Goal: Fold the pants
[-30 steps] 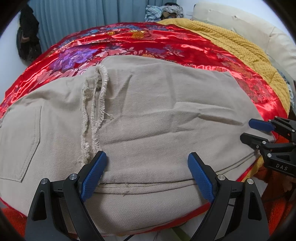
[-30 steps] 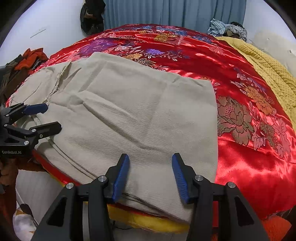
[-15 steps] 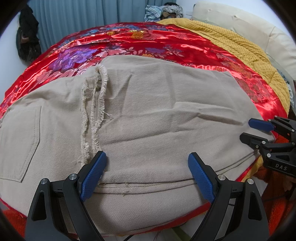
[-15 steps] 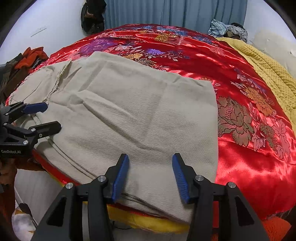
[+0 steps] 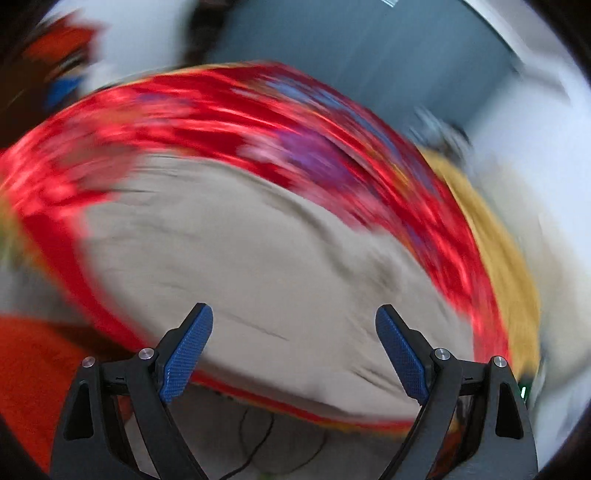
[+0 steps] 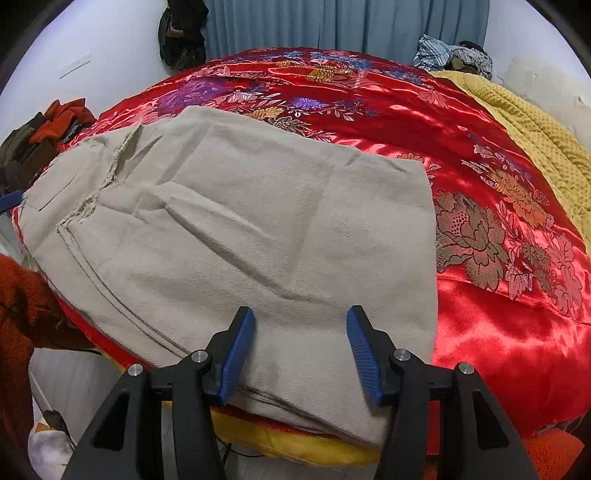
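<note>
Two grippers hang over the near edge of a bed, with beige pants between them.

From the left wrist view everything is smeared by blur. The left gripper [image 5: 294, 345] has its blue pads spread wide with nothing between them. Ahead of it lie the pants [image 5: 258, 258], a pale mass on the red satin quilt [image 5: 229, 114]. A yellow blanket [image 5: 506, 258] runs down the right side, a grey-blue curtain [image 5: 369, 48] stands behind, and something orange-red [image 5: 26, 369] sits low on the left below the bed's edge. More than that the blur does not give.

From the right wrist view the picture is sharp. The right gripper [image 6: 301, 350] is above the pants [image 6: 258, 229] at the bed's near edge, its jaws at a middling gap and opening; cloth lies under the gap, and the pads do not press it. The pants lie folded, flat on the quilt [image 6: 498, 332], a frayed hem at the left, their right edge straight. Open quilt stretches to the right and behind. The yellow blanket [image 6: 535, 136] borders the far right, a heap of clothes [image 6: 454, 55] sits by the curtain [image 6: 351, 22], and more clothing [image 6: 55, 125] is piled at the left.
</note>
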The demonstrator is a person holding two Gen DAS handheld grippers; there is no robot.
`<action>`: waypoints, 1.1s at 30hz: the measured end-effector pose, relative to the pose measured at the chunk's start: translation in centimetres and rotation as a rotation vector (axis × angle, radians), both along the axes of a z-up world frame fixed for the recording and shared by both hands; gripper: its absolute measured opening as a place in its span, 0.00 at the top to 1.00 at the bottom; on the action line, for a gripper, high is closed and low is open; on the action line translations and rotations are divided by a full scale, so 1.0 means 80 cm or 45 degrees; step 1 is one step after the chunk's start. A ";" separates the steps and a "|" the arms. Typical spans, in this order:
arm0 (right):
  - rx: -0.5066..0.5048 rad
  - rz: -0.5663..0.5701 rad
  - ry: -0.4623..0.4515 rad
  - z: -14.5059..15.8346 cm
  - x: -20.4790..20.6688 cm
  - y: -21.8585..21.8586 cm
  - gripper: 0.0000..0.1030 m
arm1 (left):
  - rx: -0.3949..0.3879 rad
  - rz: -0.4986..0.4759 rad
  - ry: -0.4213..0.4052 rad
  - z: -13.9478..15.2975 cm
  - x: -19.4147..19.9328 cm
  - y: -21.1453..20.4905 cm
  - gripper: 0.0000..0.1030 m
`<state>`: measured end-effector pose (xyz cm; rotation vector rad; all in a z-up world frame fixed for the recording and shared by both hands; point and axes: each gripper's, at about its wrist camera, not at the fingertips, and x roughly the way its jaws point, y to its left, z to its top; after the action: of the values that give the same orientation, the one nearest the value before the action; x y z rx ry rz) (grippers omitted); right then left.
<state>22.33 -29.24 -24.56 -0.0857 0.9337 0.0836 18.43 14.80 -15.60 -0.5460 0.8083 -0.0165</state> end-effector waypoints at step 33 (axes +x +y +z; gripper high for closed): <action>0.005 -0.009 0.001 0.000 0.001 0.005 0.44 | -0.466 0.325 0.051 -0.075 0.011 0.153 0.63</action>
<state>22.44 -28.86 -24.53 -0.0789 0.9342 0.0787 19.31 27.02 -21.59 -0.9955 0.7738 0.0831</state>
